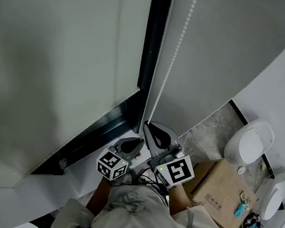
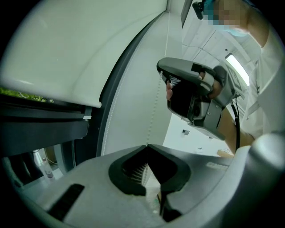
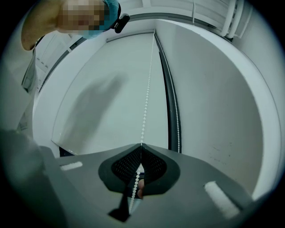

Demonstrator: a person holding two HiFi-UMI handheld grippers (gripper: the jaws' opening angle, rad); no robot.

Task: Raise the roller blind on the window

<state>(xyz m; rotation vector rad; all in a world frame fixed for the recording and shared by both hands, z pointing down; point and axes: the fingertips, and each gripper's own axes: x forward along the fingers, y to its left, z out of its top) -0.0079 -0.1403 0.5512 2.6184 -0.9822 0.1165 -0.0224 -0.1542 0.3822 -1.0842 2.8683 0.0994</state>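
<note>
The roller blind (image 1: 58,69) covers the window at the left, its bottom edge low near the sill. Its bead chain (image 1: 175,51) hangs beside it along the dark frame (image 1: 153,42). The right gripper (image 1: 148,126) is clamped on the chain, which runs between its pads, and the left gripper (image 1: 137,141), close under it, has its jaws pressed together on the chain too.

Matt cloth blind (image 1: 58,69), beaded plastic chain (image 1: 180,36)
</note>
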